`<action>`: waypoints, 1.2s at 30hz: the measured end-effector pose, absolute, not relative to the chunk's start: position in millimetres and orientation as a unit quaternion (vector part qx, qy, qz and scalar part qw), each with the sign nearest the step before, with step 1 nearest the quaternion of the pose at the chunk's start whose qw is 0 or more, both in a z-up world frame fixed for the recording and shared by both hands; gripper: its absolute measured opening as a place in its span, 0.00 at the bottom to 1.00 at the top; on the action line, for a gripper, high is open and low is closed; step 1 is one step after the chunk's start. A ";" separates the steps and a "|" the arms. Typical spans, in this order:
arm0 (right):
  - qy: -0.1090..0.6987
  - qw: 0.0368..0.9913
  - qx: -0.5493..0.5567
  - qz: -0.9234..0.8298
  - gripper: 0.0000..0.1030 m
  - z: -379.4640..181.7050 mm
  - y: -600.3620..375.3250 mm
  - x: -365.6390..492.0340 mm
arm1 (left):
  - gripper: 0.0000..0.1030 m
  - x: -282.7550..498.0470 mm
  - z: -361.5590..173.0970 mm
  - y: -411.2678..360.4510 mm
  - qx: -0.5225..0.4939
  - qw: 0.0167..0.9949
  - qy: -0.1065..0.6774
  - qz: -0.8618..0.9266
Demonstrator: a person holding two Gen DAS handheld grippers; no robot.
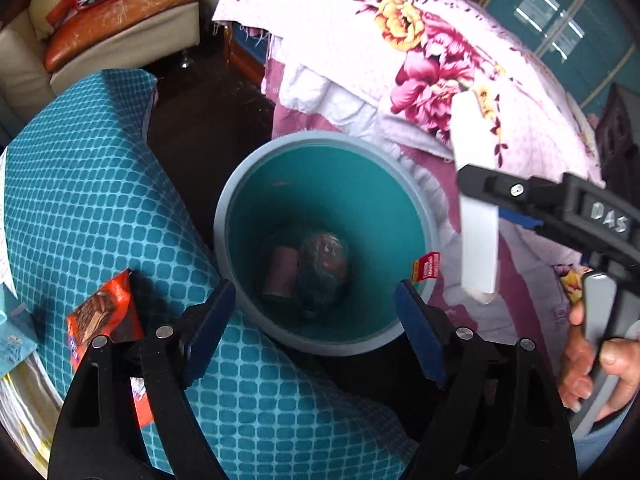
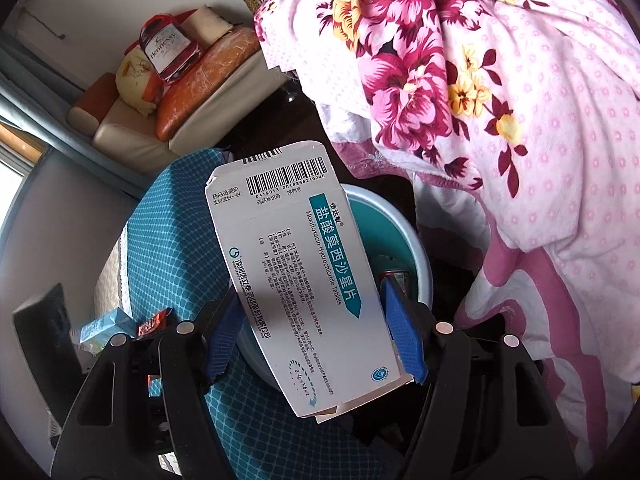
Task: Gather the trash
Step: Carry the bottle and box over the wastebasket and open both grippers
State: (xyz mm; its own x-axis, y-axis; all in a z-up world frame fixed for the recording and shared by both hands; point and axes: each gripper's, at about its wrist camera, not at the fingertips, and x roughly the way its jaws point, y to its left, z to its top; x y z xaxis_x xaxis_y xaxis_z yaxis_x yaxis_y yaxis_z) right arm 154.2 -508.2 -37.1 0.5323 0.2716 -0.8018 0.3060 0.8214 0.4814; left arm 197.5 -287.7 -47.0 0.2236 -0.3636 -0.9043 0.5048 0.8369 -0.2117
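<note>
A teal bin with a grey rim (image 1: 224, 216) stands on the dark floor, seen from above in the left wrist view. At its bottom lie a pinkish roll (image 1: 280, 270) and a crumpled clear wrapper (image 1: 324, 264). A small red scrap (image 1: 426, 266) sits at its right rim. My left gripper (image 1: 316, 332) hangs open over the bin's near edge, with nothing between its blue pads. My right gripper (image 2: 312, 336) is shut on a flat white medicine box (image 2: 304, 280), held above the bin (image 2: 404, 240). In the left wrist view the right gripper (image 1: 478, 188) and the box (image 1: 476, 216) appear beside the bin.
An orange chocolate wrapper (image 1: 104, 316) lies on a teal patterned cushion (image 1: 100, 200) left of the bin. A small blue box (image 2: 104, 326) lies nearby. A floral quilt (image 1: 420, 60) hangs on the right. A sofa with an orange cushion (image 1: 120, 20) stands behind. A hand (image 1: 592, 360) grips the right handle.
</note>
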 end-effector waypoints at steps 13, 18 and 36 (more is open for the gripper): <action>0.502 0.819 0.277 0.003 0.63 -38.6 -479.5 155.8 | 0.87 179.4 -14.7 -245.6 0.025 0.803 0.530 -0.271; 0.519 0.815 0.257 0.014 0.70 -36.1 -462.2 157.6 | 0.87 177.2 -10.8 -229.3 0.011 0.806 0.530 -0.263; 0.517 0.848 0.083 0.076 0.74 6.3 -359.6 154.2 | 0.87 144.6 11.3 -127.0 -0.028 0.832 0.513 -0.208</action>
State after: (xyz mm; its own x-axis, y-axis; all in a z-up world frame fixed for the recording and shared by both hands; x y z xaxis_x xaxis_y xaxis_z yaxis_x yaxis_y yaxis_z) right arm 154.2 -359.7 6.3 0.4533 0.2143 -0.8652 -0.0421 0.9747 0.2194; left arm 144.6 -127.0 11.3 0.3862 -0.3753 -0.8426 0.3177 0.9117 -0.2605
